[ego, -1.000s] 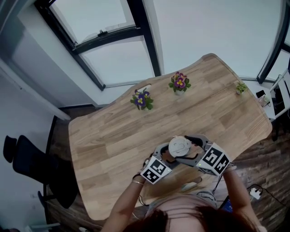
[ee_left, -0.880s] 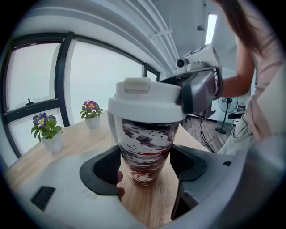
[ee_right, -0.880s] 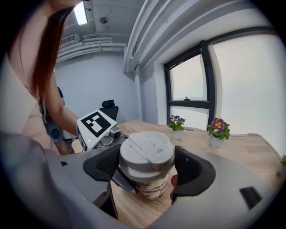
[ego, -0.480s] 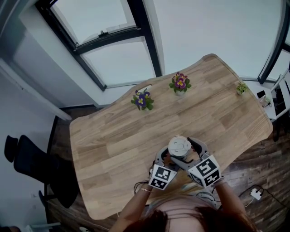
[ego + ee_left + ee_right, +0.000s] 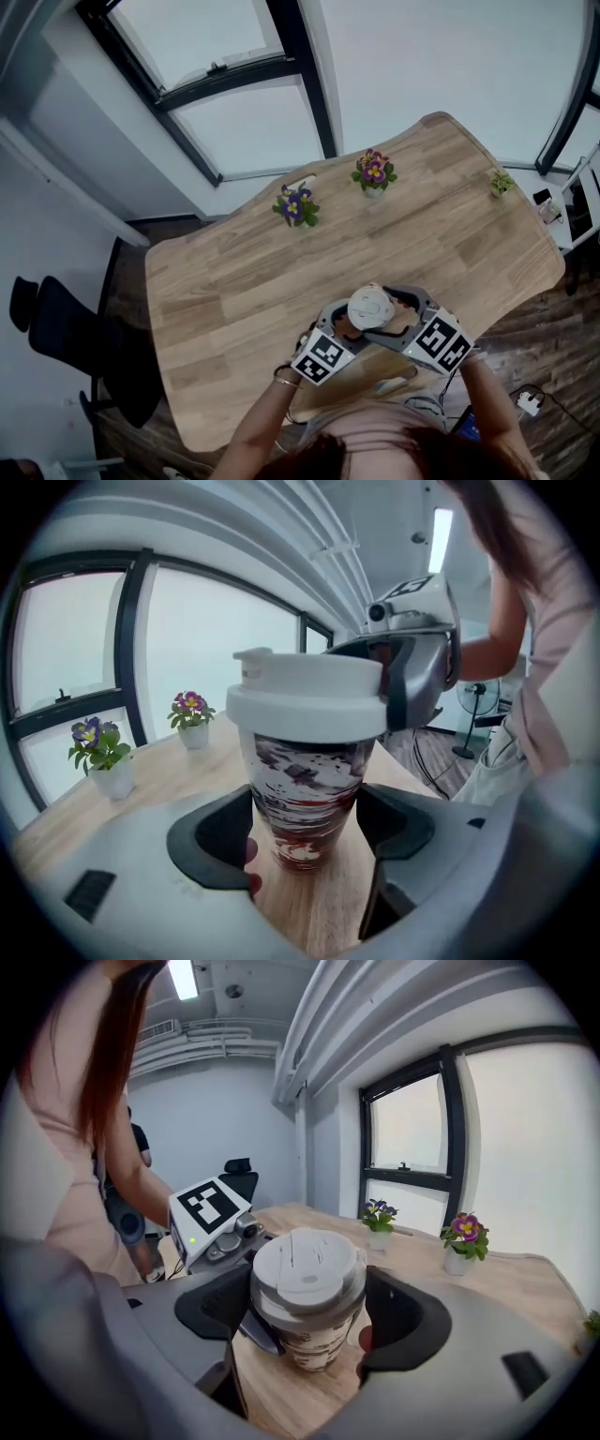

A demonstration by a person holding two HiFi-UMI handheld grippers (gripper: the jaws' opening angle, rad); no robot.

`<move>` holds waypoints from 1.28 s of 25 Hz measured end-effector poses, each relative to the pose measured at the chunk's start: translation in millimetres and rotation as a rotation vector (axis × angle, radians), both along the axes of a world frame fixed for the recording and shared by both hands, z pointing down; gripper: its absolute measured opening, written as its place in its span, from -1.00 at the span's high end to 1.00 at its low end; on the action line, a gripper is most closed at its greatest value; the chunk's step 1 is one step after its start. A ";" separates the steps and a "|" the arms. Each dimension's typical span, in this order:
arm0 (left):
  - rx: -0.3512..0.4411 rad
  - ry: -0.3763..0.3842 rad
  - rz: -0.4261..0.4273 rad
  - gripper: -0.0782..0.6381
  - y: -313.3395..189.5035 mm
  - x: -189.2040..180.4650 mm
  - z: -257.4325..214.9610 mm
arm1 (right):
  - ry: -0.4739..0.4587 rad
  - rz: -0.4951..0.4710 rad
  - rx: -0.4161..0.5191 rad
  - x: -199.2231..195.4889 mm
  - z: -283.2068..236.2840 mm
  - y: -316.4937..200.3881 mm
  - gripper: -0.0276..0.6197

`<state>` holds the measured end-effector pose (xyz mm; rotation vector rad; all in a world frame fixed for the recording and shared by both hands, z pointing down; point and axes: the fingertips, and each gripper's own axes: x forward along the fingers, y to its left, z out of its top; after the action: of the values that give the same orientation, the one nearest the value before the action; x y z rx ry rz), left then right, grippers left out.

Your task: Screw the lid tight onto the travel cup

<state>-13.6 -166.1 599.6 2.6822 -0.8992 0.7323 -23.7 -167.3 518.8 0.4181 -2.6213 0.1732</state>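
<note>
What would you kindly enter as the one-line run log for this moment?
left hand-held gripper: shut on travel cup | right hand-held gripper: shut on lid | travel cup: upright on table

In the head view, the lid point(image 5: 370, 306) is hiding the wall of the travel cup point(image 5: 305, 799), and the person's arms point(image 5: 258, 422) are covering the near edge of the desk point(image 5: 234, 309). In the left gripper view, the lid is blocking one jaw of the right gripper point(image 5: 309, 1312). In the right gripper view, the cup is hiding part of the jaws of the left gripper point(image 5: 305, 836).
</note>
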 end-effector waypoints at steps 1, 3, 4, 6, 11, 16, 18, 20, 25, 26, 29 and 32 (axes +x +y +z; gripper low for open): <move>0.008 0.000 -0.033 -0.16 -0.8 -0.6 -0.3 | -0.008 0.027 0.013 -0.5 -0.6 -0.3 -0.24; 0.024 0.004 -0.107 -0.16 -2.5 -2.3 -0.6 | -0.022 0.095 0.030 -1.4 -0.7 -1.4 -0.24; 0.030 0.006 -0.145 -0.16 -3.3 -3.3 -0.6 | -0.028 0.130 0.035 -1.6 -0.4 -2.1 -0.24; 0.040 0.007 -0.210 -0.16 -4.4 -4.8 -0.9 | -0.036 0.195 0.037 -1.7 0.2 -3.4 -0.24; 0.035 0.025 -0.191 -0.16 -4.4 -3.7 0.0 | -0.064 0.226 -0.025 -1.3 2.0 -3.1 -0.24; -0.015 -0.003 0.032 -0.16 3.3 -0.1 1.5 | 0.000 0.060 -0.023 3.6 1.9 1.1 -0.25; -0.021 -0.018 0.039 -0.16 1.9 1.1 1.4 | 0.003 0.050 -0.008 4.3 1.0 -0.3 -0.25; -0.014 -0.022 -0.015 -0.16 -2.8 0.7 0.9 | -0.012 0.092 0.005 5.4 0.2 -3.1 -0.24; 0.000 -0.015 -0.141 -0.16 -8.8 0.2 0.2 | -0.057 0.255 0.038 7.5 -0.1 -7.1 -0.22; 0.002 -0.014 -0.164 -0.16 -9.8 0.1 0.2 | -0.064 0.286 0.038 7.8 0.0 -8.1 -0.22; 0.011 -0.004 -0.254 -0.16 -13.5 -0.1 -0.3 | -0.088 0.387 0.024 8.9 0.7 -12.2 -0.22; 0.021 0.007 -0.278 -0.16 -15.2 -0.1 -0.2 | -0.113 0.412 -0.019 8.5 1.7 -12.3 -0.22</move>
<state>-13.8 -181.3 599.4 2.5014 -1.2506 0.6522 -15.2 -179.6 520.5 0.9649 -2.6076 0.3650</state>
